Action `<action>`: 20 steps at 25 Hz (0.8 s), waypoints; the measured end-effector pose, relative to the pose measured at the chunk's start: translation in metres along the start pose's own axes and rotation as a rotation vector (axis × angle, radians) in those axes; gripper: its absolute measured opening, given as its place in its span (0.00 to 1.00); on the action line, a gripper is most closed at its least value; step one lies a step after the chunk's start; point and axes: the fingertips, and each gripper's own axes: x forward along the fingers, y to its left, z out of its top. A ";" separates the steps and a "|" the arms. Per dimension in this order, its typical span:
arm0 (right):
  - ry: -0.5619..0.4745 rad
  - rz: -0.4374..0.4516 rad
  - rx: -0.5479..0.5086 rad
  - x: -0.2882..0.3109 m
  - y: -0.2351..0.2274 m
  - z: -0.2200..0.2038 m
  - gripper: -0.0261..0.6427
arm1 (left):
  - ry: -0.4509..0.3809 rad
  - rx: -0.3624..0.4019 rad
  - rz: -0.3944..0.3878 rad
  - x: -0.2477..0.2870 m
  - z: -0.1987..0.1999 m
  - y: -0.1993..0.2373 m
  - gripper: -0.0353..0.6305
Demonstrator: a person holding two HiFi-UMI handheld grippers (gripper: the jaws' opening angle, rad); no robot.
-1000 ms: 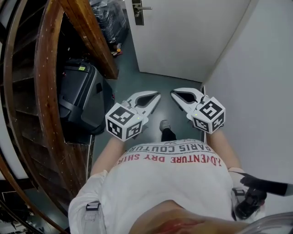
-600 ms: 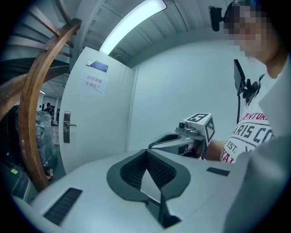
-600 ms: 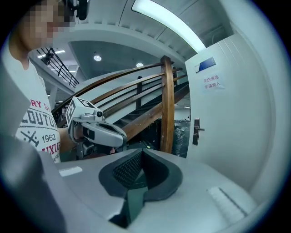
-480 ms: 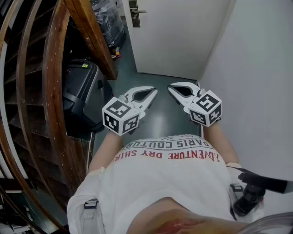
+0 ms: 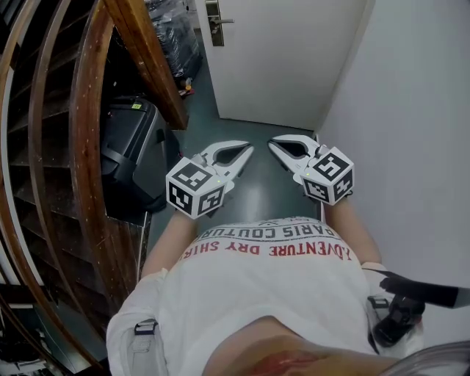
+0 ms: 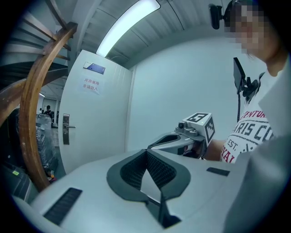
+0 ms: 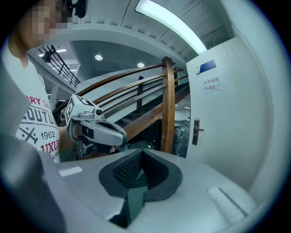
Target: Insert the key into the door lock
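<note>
As my left tool [image 5: 247, 150] and right tool [image 5: 274, 144] sit closed and empty, no key in sight, the door lock [image 5: 214, 22] lies well ahead, nearer my left tool.

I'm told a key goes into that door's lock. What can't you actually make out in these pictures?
- Key: seen in no view. The left gripper and right gripper are both shut, with nothing visible between the jaws.
- Keyhole: the lock plate is too small in every view to show one.
- Door sign: the print is too small to read.
</note>
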 end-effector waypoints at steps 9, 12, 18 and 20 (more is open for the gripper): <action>-0.015 -0.003 0.005 0.007 0.001 -0.005 0.04 | 0.014 0.008 0.001 -0.002 -0.011 0.007 0.06; -0.015 -0.005 0.001 0.004 0.008 -0.001 0.04 | 0.013 0.015 -0.004 -0.006 -0.007 0.001 0.06; -0.013 -0.005 -0.003 0.008 0.013 -0.001 0.04 | 0.015 0.010 -0.011 -0.010 -0.009 0.002 0.06; -0.017 -0.006 -0.002 0.009 0.012 0.001 0.04 | 0.015 0.010 -0.012 -0.011 -0.008 0.003 0.06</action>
